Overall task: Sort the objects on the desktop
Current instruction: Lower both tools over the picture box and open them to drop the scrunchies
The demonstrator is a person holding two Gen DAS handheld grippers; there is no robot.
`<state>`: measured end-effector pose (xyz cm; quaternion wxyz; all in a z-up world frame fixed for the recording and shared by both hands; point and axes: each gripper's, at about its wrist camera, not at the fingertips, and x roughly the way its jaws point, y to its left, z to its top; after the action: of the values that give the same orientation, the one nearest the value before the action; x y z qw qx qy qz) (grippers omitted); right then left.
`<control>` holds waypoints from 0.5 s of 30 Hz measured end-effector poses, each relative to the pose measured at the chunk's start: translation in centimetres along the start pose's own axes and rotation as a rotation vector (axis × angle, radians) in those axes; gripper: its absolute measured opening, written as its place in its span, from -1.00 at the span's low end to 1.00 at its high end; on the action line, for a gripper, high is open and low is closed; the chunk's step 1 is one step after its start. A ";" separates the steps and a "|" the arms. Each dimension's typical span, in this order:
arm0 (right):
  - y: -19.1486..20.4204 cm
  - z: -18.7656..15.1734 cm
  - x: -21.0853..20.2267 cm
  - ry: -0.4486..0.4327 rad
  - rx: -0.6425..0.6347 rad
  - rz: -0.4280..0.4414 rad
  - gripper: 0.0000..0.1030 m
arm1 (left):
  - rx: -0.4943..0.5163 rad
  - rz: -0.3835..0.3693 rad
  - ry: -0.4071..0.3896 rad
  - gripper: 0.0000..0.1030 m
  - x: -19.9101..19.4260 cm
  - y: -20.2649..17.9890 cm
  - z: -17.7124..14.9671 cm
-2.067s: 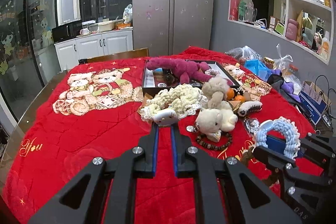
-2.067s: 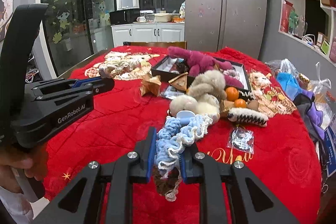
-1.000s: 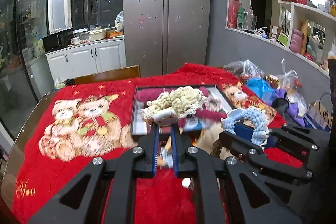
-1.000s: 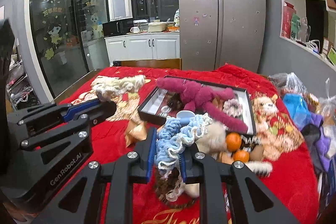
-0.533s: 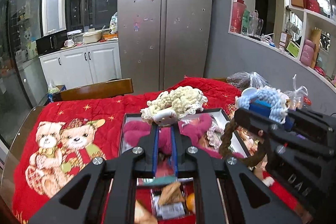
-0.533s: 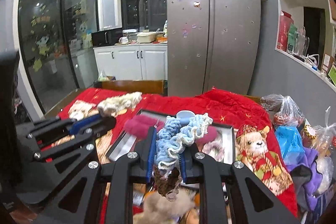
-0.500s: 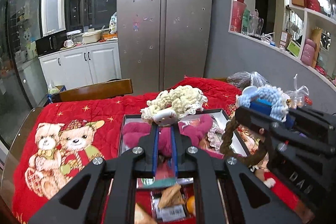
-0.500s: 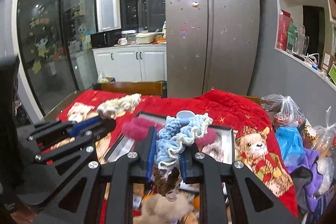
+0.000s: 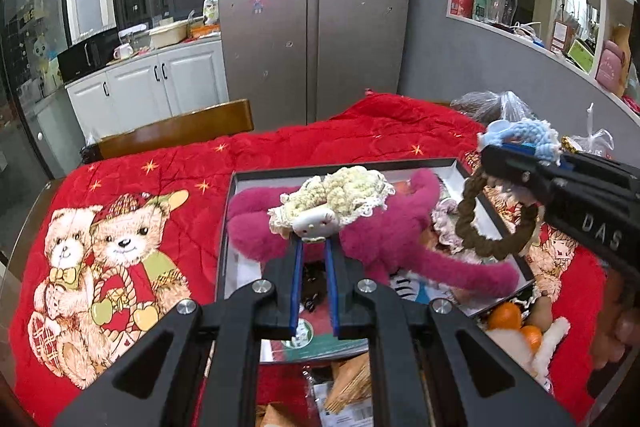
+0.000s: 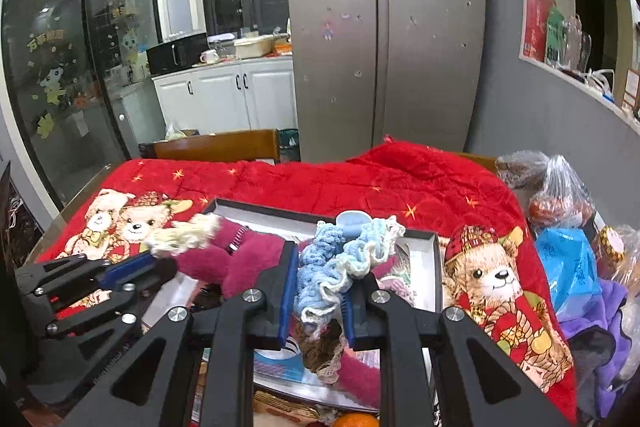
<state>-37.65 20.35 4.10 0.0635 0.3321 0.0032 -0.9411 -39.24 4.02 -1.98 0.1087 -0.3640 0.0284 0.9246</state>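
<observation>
My left gripper [image 9: 314,245] is shut on a cream crochet hair clip [image 9: 336,193] and holds it above a black-rimmed tray [image 9: 344,169]. A magenta plush toy [image 9: 400,239] lies in the tray. My right gripper [image 10: 320,261] is shut on a blue crochet hair clip [image 10: 340,259] with a brown braided loop [image 9: 480,223] hanging from it, also above the tray [image 10: 434,267]. The right gripper shows at the right of the left wrist view [image 9: 496,157]; the left gripper shows at the left of the right wrist view [image 10: 158,259].
A red blanket [image 9: 160,187] with bear prints covers the table. Oranges [image 9: 506,317] and a pale plush [image 9: 540,347] lie near the tray's front right. Plastic bags [image 10: 568,267] and purple cloth [image 10: 600,327] crowd the right edge. A wooden chair back [image 10: 224,147] stands behind.
Both grippers have risen off the blanket and moved forward with their clips; they now hang over the tray, lower and closer to it than half a second ago.
</observation>
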 end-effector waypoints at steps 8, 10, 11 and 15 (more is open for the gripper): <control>-0.6 -0.3 0.6 0.016 0.005 -0.022 -0.62 | 0.005 0.014 0.009 -0.78 0.2 0.5 -0.3; -0.8 -0.4 0.9 0.025 0.011 -0.012 -0.62 | 0.008 0.015 0.010 -0.78 0.2 0.4 -0.3; -0.9 -0.4 1.0 0.029 0.015 0.000 -0.62 | 0.010 0.018 0.011 -0.78 0.2 0.4 -0.3; -1.4 -0.4 1.0 0.029 0.025 -0.005 -0.62 | 0.013 0.018 0.019 -0.78 0.4 0.4 -0.5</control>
<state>-38.32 21.65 3.15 0.0571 0.3464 -0.0067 -0.9363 -39.32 3.67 -2.63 0.1024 -0.3719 0.0391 0.9218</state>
